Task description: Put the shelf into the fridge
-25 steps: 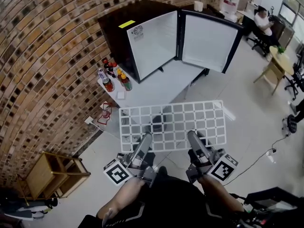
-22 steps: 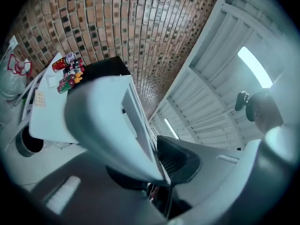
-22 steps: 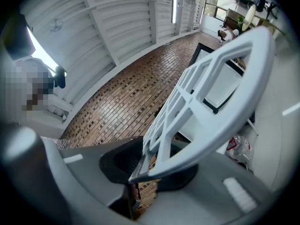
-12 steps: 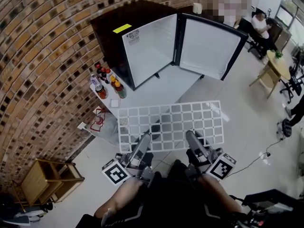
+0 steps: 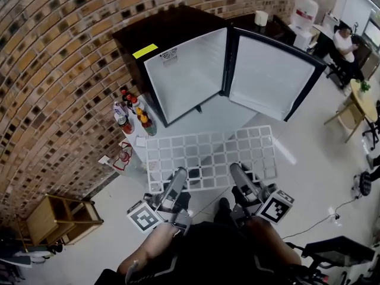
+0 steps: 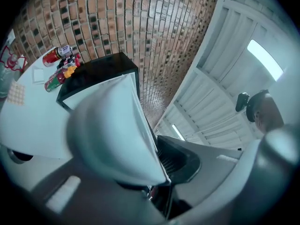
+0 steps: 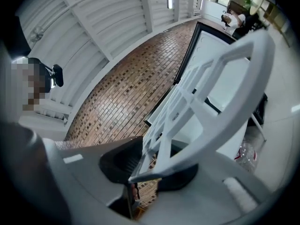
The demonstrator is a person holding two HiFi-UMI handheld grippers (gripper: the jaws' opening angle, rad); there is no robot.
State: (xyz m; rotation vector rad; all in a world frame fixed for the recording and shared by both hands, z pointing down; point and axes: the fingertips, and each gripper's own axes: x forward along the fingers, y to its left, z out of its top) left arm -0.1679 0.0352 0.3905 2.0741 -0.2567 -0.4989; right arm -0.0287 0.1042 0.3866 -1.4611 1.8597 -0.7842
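A white grid shelf (image 5: 211, 156) hangs level in the air in front of a black mini fridge (image 5: 172, 31). The fridge stands on a white table (image 5: 208, 119) with its door (image 5: 270, 79) swung wide and its white inside (image 5: 190, 73) showing. My left gripper (image 5: 179, 175) is shut on the shelf's near edge at the left. My right gripper (image 5: 237, 171) grips the same edge at the right; its jaws are opening a little with the shelf (image 7: 211, 93) still clamped between them. In the left gripper view the shelf (image 6: 112, 125) fills the space between the jaws.
Several sauce bottles (image 5: 130, 114) stand on the table to the left of the fridge. A wooden rack (image 5: 53, 221) sits on the floor at the lower left. A brick wall (image 5: 53, 70) runs along the left. A seated person (image 5: 344, 43) and a wooden chair (image 5: 350, 108) are far right.
The shelf and both grippers have moved forward toward the fridge. The shelf's far edge now reaches over the table's front edge. Both grips are unchanged.
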